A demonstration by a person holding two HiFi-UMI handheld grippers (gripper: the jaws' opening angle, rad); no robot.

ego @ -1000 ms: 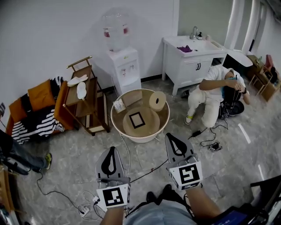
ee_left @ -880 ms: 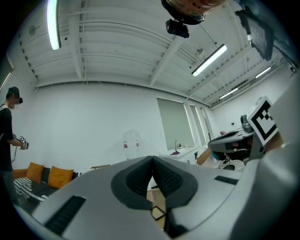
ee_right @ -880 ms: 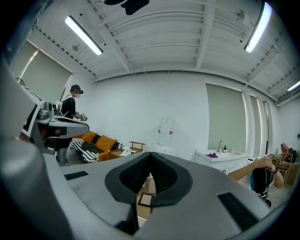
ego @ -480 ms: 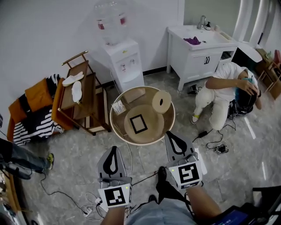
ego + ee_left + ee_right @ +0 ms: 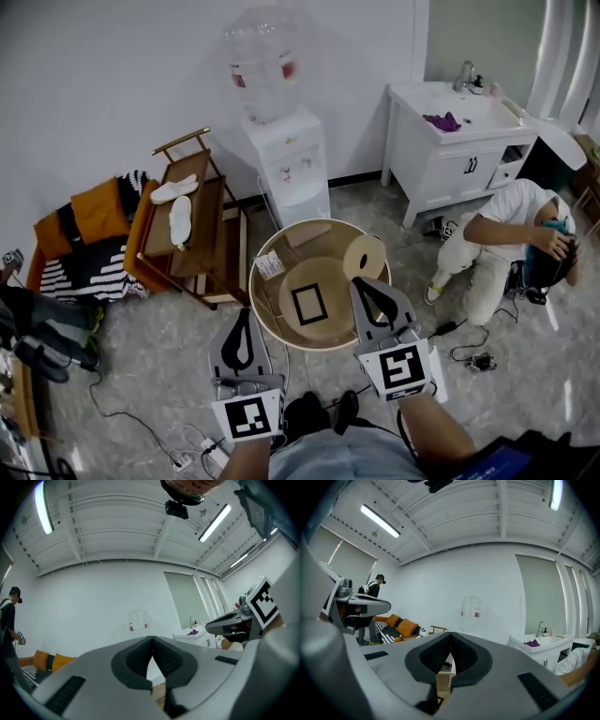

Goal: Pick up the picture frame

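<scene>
Both hand-held grippers have closed in on the tub since the earlier frames; the tub (image 5: 260, 282) now sits much nearer the bottom of the head view, and the crouching person (image 5: 506, 234) has slid toward the right edge. Picture frame (image 5: 307, 303): lying flat, face up, approx. centre of a round board (image 5: 330, 281) inside the tub, a paper roll (image 5: 364, 258) leaning at the tub's far right, cardboard pieces tucked along the left wall. Frame is not touched by either tool. Left hand-held gripper (image 5: 243, 317): jaws pressed together, nothing between them per its own view (image 5: 152, 644); tip sits just short of the tub's near-left rim. Right hand-held gripper (image 5: 362, 284): likewise shut and empty (image 5: 451, 637); in the head view its tip overlaps the near-right rim, beside the roll. Both point level toward the wall and water dispenser (image 5: 289, 169), not down into the tub, which fits an approach stage rather than a grasp. Assessment: frame sits raised on the board, so it is reachable from above w/o digging past the other items, but lying flush it offers only its edges. Jaws would need to open and tip down before any pickup; task not yet begun in earnest.
</scene>
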